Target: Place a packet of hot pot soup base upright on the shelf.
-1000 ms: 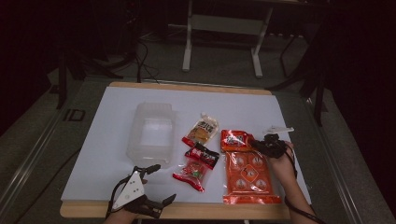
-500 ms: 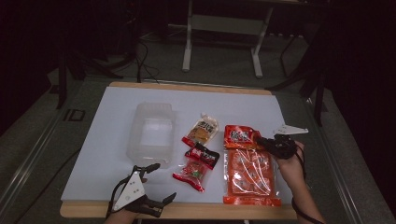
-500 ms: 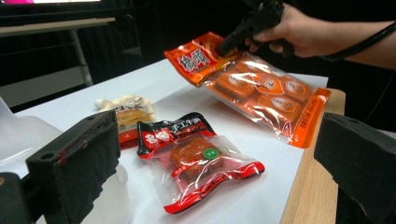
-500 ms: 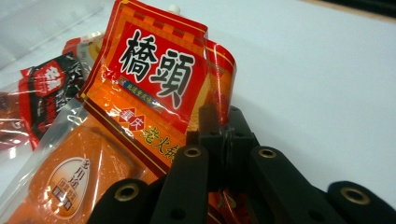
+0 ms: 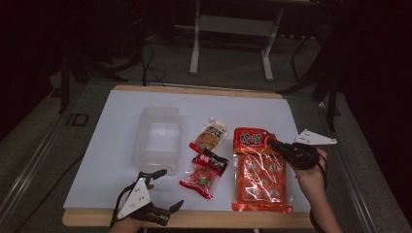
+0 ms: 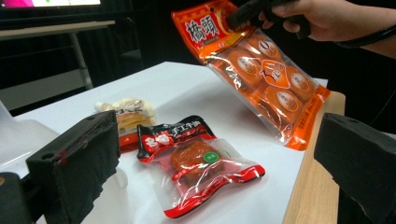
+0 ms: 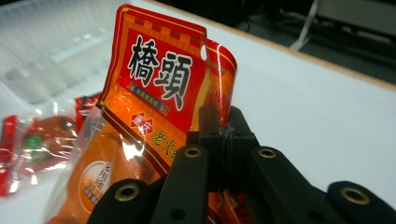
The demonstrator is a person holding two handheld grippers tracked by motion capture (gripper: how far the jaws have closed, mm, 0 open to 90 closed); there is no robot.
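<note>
Our right gripper [image 5: 277, 145] clamped on the orange snack bag [image 5: 260, 177] top edge, our left gripper [image 5: 163, 189] wide, empty.

Occluded and cropped regions

In the right gripper view, the closed jaws cover the lower right corner of the orange snack bag [image 7: 154, 88], and the bottom edge crops the bag; the red packets [image 7: 32, 140] at left are blurred and cut off. In the left gripper view, the left jaw hides part of the pale snack packet [image 6: 128, 112]. Small print on the orange bag is illegible in the high view.
</note>
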